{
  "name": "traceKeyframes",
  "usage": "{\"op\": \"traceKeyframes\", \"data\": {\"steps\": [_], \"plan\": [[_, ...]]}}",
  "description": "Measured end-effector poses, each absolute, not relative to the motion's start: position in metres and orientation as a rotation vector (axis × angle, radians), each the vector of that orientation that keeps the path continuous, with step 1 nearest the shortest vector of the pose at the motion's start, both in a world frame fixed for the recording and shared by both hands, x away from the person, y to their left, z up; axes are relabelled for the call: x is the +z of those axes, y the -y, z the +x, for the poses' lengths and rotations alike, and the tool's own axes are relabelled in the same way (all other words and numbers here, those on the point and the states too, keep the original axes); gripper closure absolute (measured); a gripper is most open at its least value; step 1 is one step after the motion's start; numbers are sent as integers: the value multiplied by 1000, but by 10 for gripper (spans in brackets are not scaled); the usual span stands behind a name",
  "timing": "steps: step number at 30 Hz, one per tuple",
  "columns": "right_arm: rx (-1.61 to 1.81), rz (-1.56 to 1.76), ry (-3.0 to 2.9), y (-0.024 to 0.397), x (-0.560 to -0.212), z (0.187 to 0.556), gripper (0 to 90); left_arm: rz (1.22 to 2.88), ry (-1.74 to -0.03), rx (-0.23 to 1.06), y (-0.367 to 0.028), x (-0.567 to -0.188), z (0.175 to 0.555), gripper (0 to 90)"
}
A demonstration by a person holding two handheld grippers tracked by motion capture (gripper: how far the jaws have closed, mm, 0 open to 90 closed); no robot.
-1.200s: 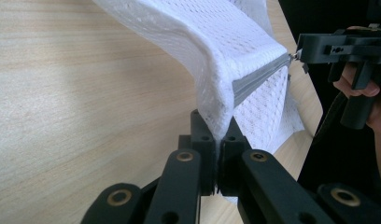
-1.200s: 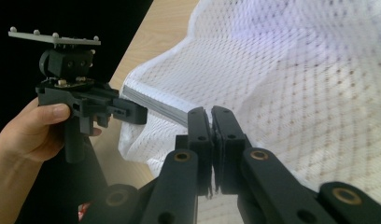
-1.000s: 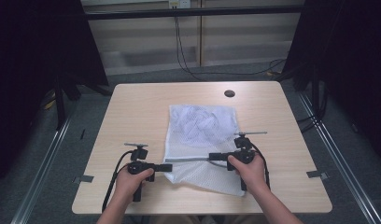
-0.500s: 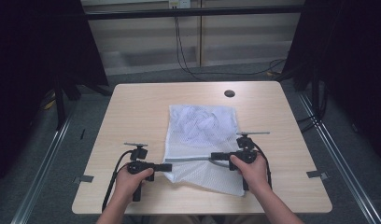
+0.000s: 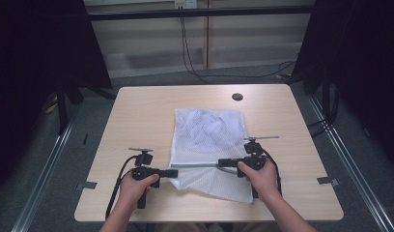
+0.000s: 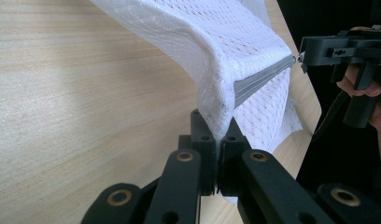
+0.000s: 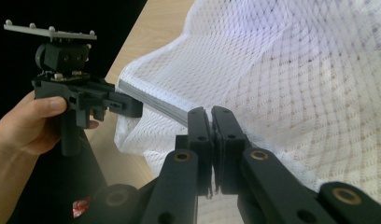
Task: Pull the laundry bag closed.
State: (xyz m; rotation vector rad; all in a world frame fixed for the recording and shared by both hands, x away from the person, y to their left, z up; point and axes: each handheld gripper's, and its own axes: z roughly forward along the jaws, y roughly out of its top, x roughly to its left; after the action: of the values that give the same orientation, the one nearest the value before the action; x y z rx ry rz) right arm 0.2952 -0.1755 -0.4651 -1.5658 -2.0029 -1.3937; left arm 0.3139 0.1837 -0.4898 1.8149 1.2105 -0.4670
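Both black tools, left [image 5: 173, 172] and right [image 5: 222, 163], carry brass-coloured pivot pins, trailing cables and grey top plates.

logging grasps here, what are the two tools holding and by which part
Both hold the white mesh bag. The left tool is shut on the mesh at the zipper's end; the right tool is shut at the zipper line, likely on its pull.

White honeycomb-mesh bag [image 5: 208, 145], grey zipper [image 6: 261, 80], pale wood-grain table [image 5: 142, 116], black tools

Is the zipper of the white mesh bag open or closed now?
Cannot tell for sure. The zipper looks like one flat grey band stretched between the left gripper and the right gripper, but the mesh bag hides its teeth.
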Motion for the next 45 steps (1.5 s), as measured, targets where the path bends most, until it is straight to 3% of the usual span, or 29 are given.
{"op": "traceKeyframes", "data": {"steps": [45], "plan": [[-1421,-1585,1963,197,-470,291,871,1805,-1211,-488,-181,-488,313,884]]}}
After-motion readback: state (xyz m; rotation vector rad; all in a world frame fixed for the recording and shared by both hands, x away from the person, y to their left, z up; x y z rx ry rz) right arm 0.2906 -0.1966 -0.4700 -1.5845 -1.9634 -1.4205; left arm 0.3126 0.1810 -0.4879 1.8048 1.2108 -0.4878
